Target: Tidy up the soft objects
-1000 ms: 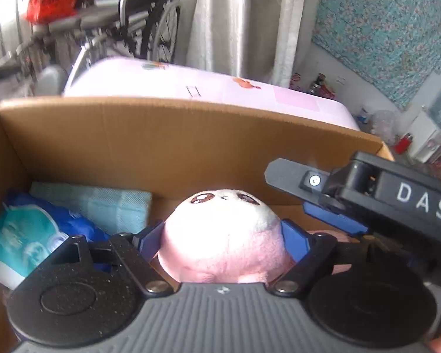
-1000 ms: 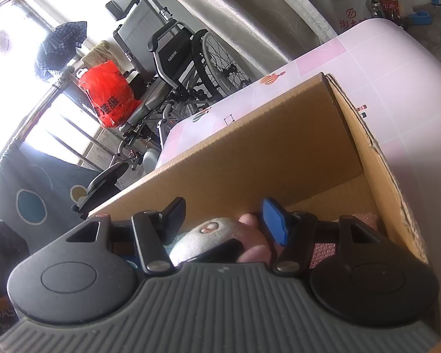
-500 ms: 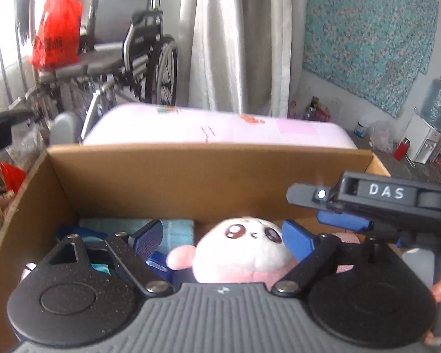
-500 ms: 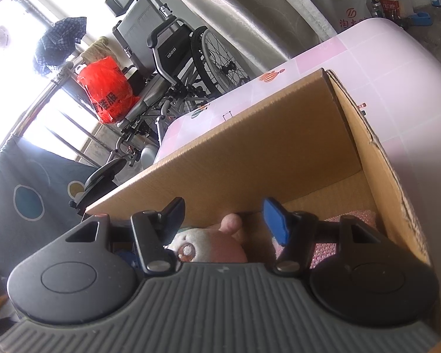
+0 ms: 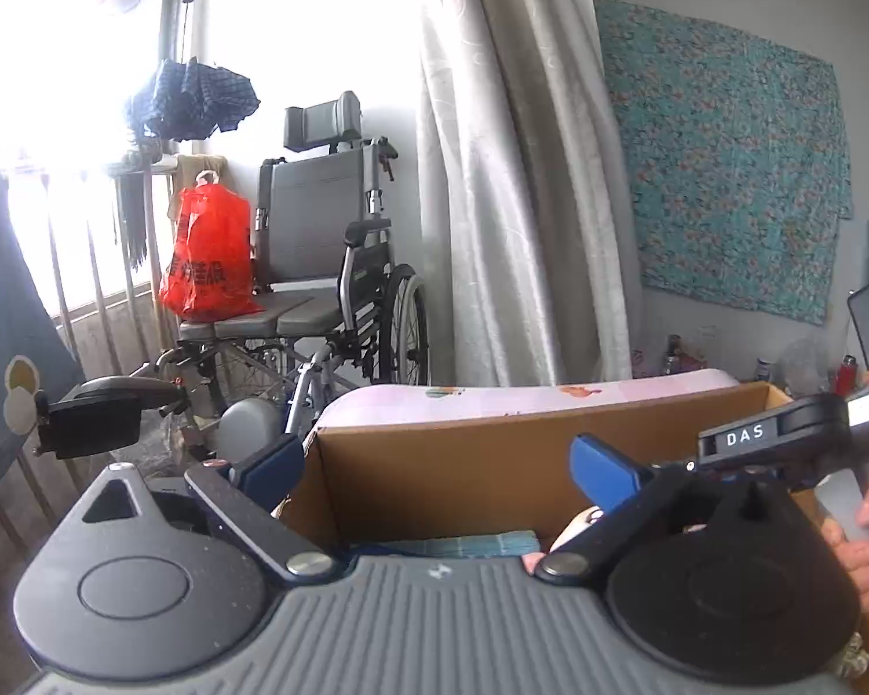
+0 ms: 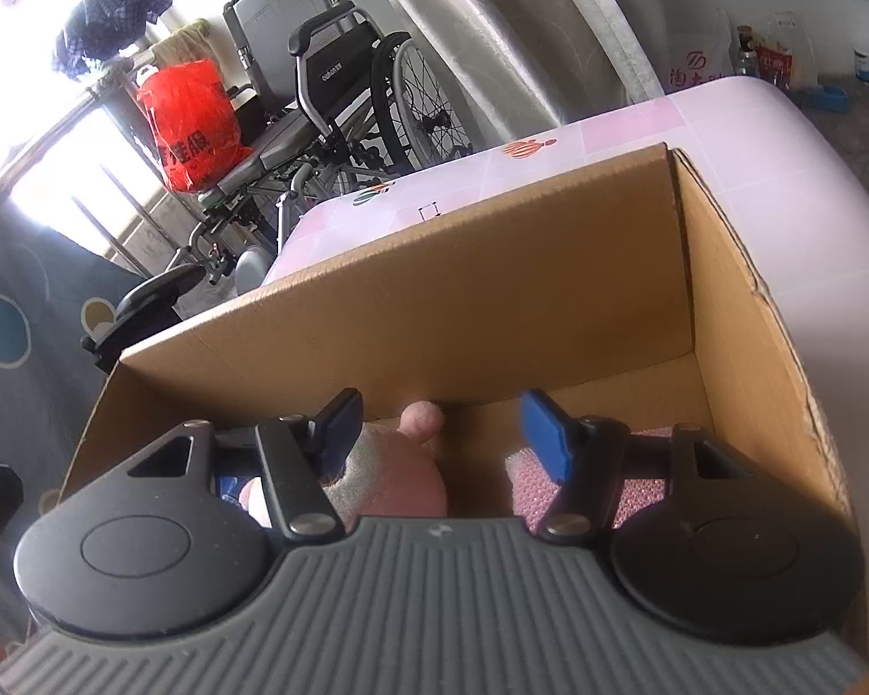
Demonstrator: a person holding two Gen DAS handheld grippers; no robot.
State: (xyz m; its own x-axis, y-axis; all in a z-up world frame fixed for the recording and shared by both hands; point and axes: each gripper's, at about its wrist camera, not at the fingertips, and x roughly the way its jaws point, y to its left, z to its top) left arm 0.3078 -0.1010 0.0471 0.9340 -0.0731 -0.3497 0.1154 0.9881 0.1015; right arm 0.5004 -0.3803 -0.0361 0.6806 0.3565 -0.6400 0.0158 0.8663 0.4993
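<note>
A brown cardboard box (image 6: pixel 492 266) stands on a pink table (image 6: pixel 770 133). A pink and white plush toy (image 6: pixel 400 475) lies inside it, mostly hidden behind my right gripper's body. A pink spongy item (image 6: pixel 643 486) lies at the box's right end. My right gripper (image 6: pixel 440 428) is open and empty above the toy. My left gripper (image 5: pixel 440 463) is open and empty, raised above the box's near left corner (image 5: pixel 318 463). In the left wrist view only a sliver of the plush toy (image 5: pixel 573 524) and a folded teal cloth (image 5: pixel 469 544) show. The right gripper (image 5: pixel 782 440) appears there at the right.
A wheelchair (image 5: pixel 318 289) with a red plastic bag (image 5: pixel 208 255) on its seat stands behind the table by a grey curtain (image 5: pixel 510 174). A black padded armrest (image 5: pixel 104 411) is at the left. Bottles and small items (image 6: pixel 770 58) sit beyond the table's far right.
My left gripper opened, let go of the plush toy in the box, and lifted up and back. The toy now lies lower in the box. My right gripper stayed open over it.
</note>
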